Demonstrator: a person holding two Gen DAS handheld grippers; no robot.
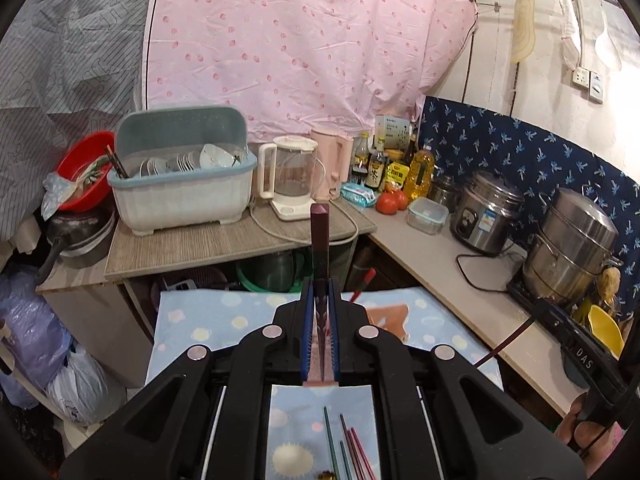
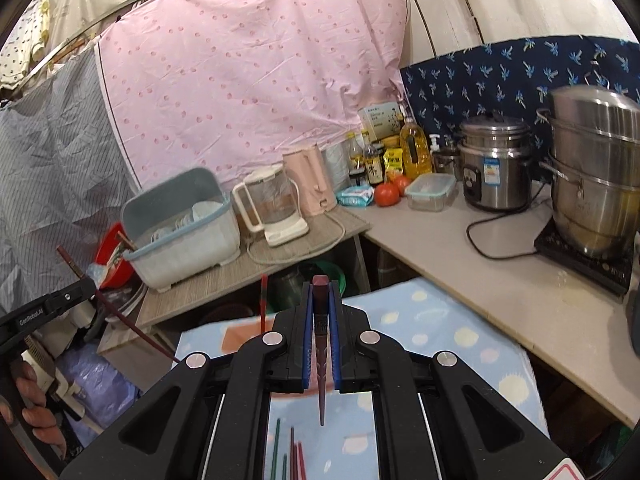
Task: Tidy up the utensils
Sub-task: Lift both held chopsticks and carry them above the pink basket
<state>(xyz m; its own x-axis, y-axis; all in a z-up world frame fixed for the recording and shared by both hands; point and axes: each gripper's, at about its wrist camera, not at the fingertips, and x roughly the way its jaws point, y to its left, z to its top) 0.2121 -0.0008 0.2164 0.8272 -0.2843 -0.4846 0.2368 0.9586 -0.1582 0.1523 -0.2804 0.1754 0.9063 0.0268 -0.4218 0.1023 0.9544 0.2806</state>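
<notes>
Mid-task by my read. Left gripper (image 1: pixel 320 292) is clamped on one dark maroon chopstick (image 1: pixel 319 240), butt end sticking out ahead toward frame centre, tapered tip running back between the pads. Right gripper (image 2: pixel 320 300) is clamped the same way on a second maroon chopstick (image 2: pixel 320 344), tip hanging free below the jaws over the cloth. So a pair is in hand, one stick per gripper, both held in the air above the blue patterned cloth (image 1: pixel 208 320). Left to do: several loose chopsticks (image 1: pixel 348 452), green and red, lie on the cloth at bottom centre of both views; exact count unclear, the gripper body hides part of them. One more red stick (image 2: pixel 263 300) shows at the cloth's far edge, centre of the right view. Likely destination is the dish rack bin (image 1: pixel 180 196), middle left, which already has dark chopsticks standing in its left corner; that's a guess. Clearance: open air between the cloth's far edge and the wood-grain counter (image 1: pixel 224 244). Glass kettle (image 1: pixel 288 176) and its looped cord sit just right of the bin, red basin (image 1: pixel 86 168) crowds its left. Counter edge runs down the right side, with rice cooker (image 1: pixel 486 216) and steamer pot (image 1: pixel 572 248) well clear of that path.
</notes>
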